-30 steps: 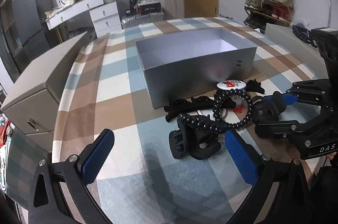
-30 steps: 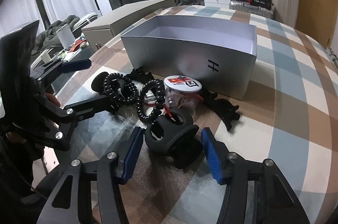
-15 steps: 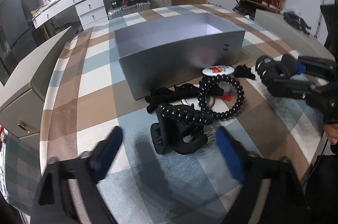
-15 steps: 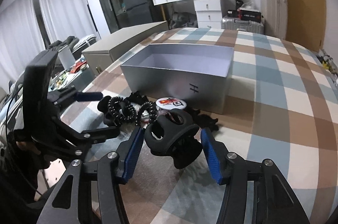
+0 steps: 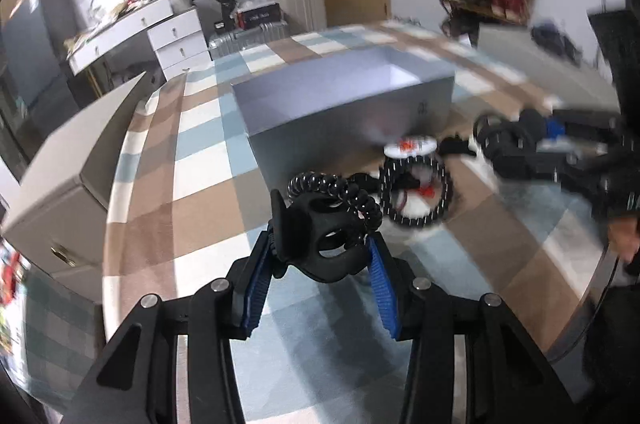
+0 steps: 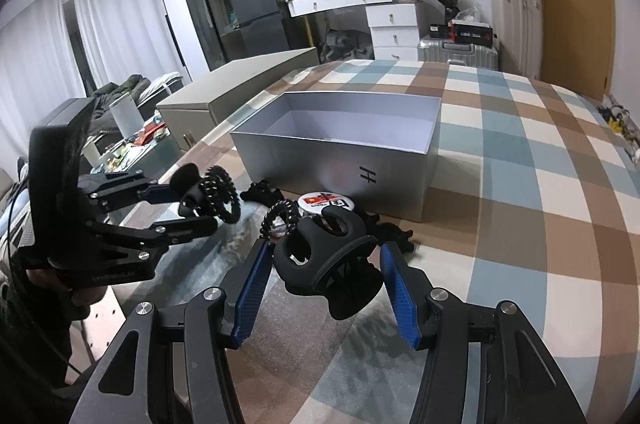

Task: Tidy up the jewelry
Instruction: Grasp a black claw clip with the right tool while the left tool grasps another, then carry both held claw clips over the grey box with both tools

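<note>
Two hair claws lifted, one per gripper, short of the silver box.

Left gripper [image 5: 320,256] is clamped on a black claw clip [image 5: 320,236] with a coil hair tie [image 5: 340,192] draped over it; right gripper [image 6: 326,278] pinches a second claw clip [image 6: 332,264]. Both look raised above the checked tablecloth [image 6: 540,184]. Next, judging by this: carry them over the silver box [image 6: 340,152] rim and release.

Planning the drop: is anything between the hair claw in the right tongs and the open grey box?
Nothing blocks the way. The right tongs hold the hair claw raised above the table. Between it and the grey box only a round badge and a coil hair tie lie low on the cloth, under the path.
</note>
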